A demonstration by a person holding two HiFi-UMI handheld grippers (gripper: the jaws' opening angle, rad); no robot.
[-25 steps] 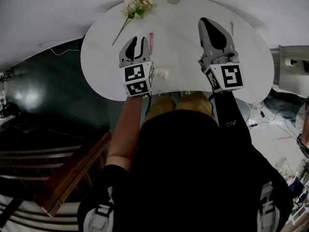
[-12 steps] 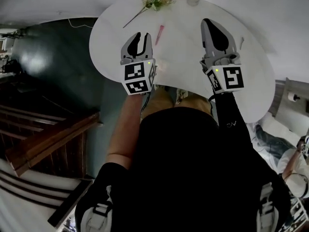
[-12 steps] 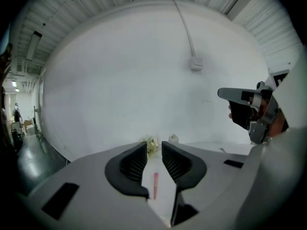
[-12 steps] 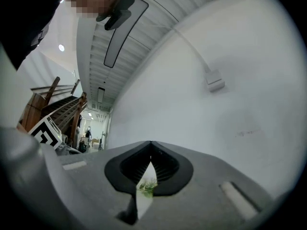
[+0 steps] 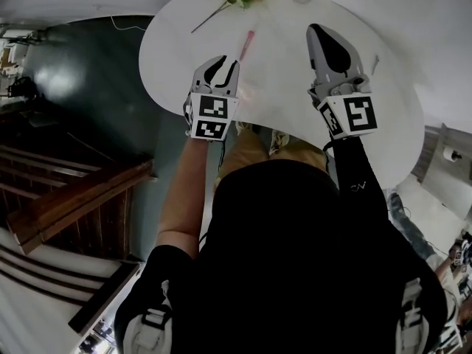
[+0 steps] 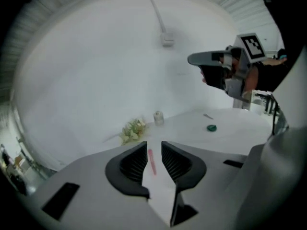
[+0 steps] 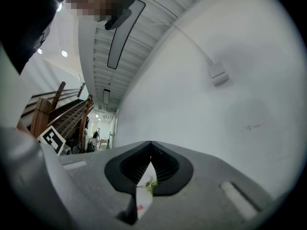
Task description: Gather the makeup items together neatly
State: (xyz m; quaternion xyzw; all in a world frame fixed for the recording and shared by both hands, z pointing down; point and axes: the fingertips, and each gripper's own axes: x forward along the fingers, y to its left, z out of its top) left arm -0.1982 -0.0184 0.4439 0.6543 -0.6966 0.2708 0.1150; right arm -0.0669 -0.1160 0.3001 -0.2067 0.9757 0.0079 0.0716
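Pink first: lower the left gripper [image 6: 153, 147], jaws parted and empty, over the pink stick [image 6: 151, 161] lying on the table [image 5: 287, 76] just ahead; straddle mid-length, square to it, close gently to avoid rolling. Hold the right gripper [image 7: 151, 143], clenched on nothing, clear.

surface [image 5: 383, 102]: was smooth, matt white | left gripper [image 6: 153, 146]: matt grey plastic, pads [image 6: 132, 164] ribbed black | staircase [image 5: 81, 190]: brown wood

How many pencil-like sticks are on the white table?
2: a pink stick ahead of the left gripper, a thin grey stick right of the right gripper. The grippers may hide more.
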